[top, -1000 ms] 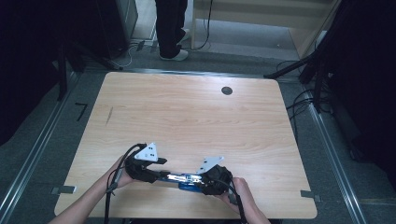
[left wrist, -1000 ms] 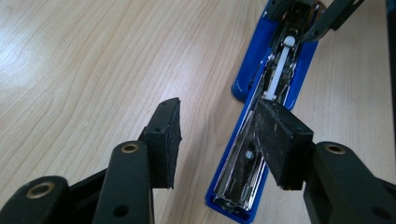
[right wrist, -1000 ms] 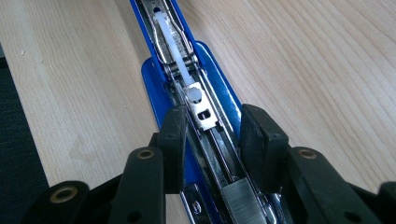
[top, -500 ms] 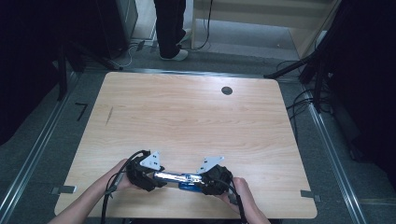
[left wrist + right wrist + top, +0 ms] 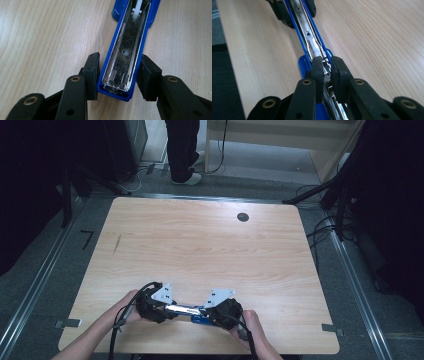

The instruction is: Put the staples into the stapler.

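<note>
A blue stapler [image 5: 192, 312] lies swung open near the front edge of the desk [image 5: 200, 250], stretched lengthwise between the two tools. The left hand-held gripper [image 5: 117, 77] stands at the far end of the blue arm; its jaws have just been closing, and the stapler's channelled end sits between the pads [image 5: 92, 72]. The pad at the picture's right meets the blue wall, while a sliver of gap appears to remain at the other, so this grip reads as snug but not fully pressed. The right hand-held gripper [image 5: 327, 72] has likewise just been closing, and its pads [image 5: 317, 72] are drawn together on the narrow metal staple rail [image 5: 312, 47] close to the hinge. In the high view both hands [image 5: 125, 307] rest low at the desk edge, one on each tool.

Judged step: the opened stapler is being braced at both ends, probably to work the magazine, for loading or for folding the body shut; which of the two cannot be told.

The next move calls for the left tool to hold the blue arm still while the right guides the rail in line with the channel, without twisting, since the thin metal could slip from the pads.
</note>
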`<state>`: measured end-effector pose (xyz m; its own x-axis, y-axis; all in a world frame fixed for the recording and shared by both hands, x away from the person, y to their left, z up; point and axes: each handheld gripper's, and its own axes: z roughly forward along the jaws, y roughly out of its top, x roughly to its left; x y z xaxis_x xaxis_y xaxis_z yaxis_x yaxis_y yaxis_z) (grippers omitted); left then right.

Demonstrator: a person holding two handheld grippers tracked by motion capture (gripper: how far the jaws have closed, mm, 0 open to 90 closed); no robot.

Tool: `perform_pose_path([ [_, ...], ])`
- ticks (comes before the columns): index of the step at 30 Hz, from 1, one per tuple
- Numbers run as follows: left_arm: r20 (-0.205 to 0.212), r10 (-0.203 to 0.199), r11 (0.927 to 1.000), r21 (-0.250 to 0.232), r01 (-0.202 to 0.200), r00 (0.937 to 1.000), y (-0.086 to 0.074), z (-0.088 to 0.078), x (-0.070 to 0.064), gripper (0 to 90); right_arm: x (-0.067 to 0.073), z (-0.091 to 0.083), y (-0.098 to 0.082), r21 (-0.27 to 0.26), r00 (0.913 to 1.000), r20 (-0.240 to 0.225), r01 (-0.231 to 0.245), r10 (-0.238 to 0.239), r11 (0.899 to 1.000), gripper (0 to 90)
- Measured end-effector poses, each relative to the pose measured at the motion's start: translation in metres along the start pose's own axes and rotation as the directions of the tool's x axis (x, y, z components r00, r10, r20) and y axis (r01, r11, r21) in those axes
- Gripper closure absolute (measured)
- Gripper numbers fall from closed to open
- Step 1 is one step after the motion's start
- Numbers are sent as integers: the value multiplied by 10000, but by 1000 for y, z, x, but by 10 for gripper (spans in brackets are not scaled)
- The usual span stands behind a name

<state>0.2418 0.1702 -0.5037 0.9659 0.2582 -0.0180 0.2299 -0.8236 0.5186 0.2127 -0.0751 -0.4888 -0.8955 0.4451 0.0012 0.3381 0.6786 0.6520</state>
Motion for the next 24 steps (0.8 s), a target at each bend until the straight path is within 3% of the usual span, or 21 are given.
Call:
perform_pose_path([
  [3, -70, 116, 9999, 6, -116, 9999, 1, -2, -1, 588, -2, 4, -2, 51, 9999, 41, -129, 129, 9999, 865],
  [13, -26, 316, 9995, -86, -317, 9995, 3, -7, -3, 604, 0, 7, 0, -136, 10000, -67, 44, -45, 9999, 867],
  [24, -113, 429, 9991, -71, -430, 9990, 4, -9, -5, 607, 2, 8, 0, -50, 9998, -157, -85, 84, 10000, 880],
])
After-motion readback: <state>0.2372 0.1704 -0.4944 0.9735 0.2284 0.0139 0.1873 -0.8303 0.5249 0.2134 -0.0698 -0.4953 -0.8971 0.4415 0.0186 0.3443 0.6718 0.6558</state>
